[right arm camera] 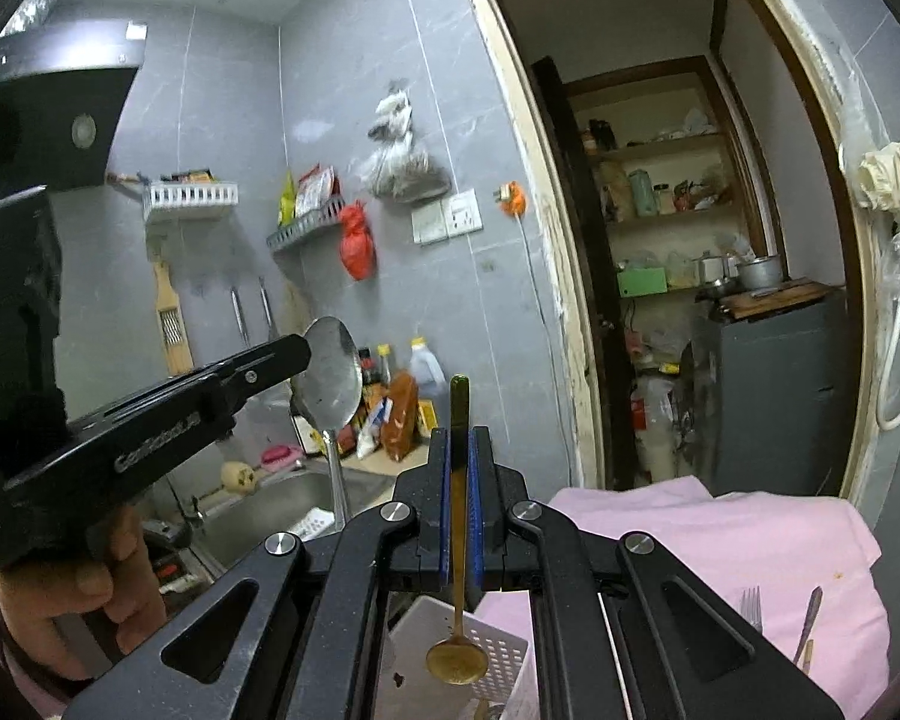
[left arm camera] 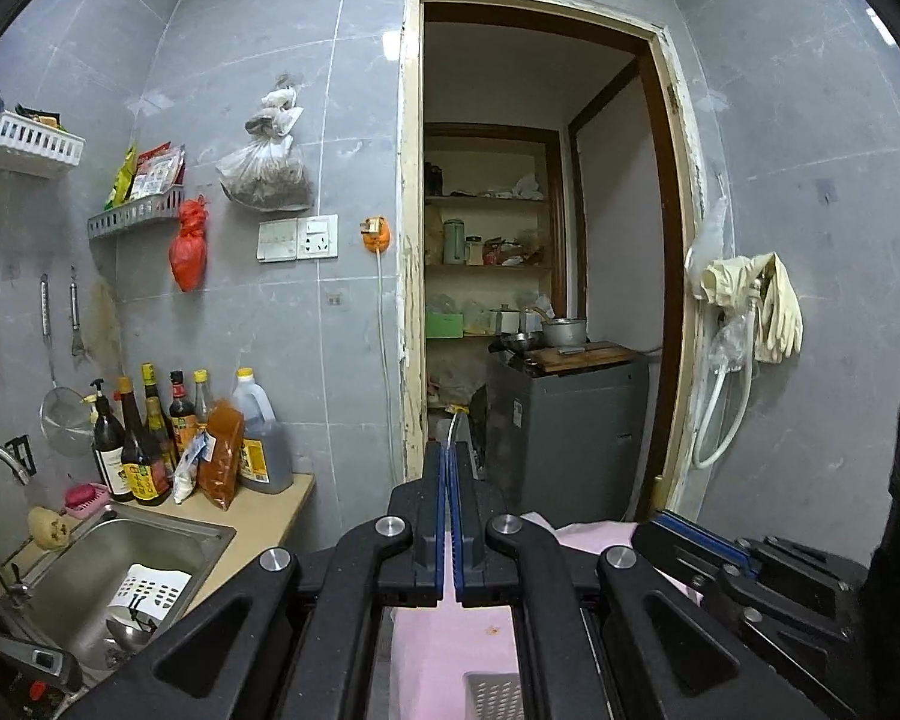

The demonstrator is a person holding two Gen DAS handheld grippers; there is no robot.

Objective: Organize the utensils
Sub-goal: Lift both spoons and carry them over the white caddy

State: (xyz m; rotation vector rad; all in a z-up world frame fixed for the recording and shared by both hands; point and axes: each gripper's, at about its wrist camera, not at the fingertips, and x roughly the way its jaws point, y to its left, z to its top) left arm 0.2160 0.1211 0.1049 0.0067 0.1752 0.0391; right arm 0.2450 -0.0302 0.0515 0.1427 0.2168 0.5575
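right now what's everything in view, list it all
gold spoon: 1, gold, bowl down in right gripper, over white holder
silver spoon: 1, steel, bowl up in left gripper
white holder: 1, perforated, on pink cloth
pink cloth: 1, on surface by doorway
fork: 1, steel, on cloth
knife: 1, steel, beside fork
sink: 1, steel, left
sauce bottles: several, dark, behind sink
red bag: 1, hung on wall
gloves: cream, hung right of door
left gripper: black, shut
right gripper: black, shut
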